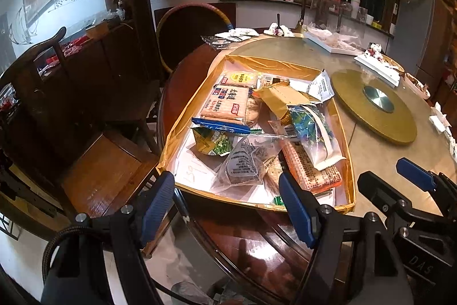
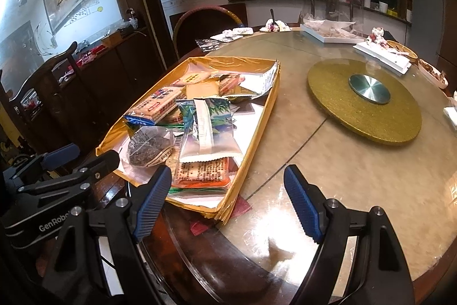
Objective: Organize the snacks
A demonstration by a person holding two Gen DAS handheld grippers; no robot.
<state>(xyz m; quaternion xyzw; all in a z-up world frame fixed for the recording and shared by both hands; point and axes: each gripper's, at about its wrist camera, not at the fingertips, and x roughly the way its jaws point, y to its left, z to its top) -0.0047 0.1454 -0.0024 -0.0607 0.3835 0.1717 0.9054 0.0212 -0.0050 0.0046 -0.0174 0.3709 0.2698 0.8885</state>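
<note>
One shallow gold-lined cardboard tray (image 1: 257, 62) on the round glass-topped table (image 2: 357, 176) holds perhaps ten snack packets, overlapping. Left gripper (image 1: 228, 202) and right gripper (image 2: 228, 196) both gape wide, empty, near its near edge.

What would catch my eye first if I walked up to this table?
Probably the shallow gold box at the table's near edge, heaped with snack packets. Beyond it sits a round gold turntable in the middle of the table. Up close, two open grippers with blue pads, left and right, point toward the box, holding nothing.
</note>
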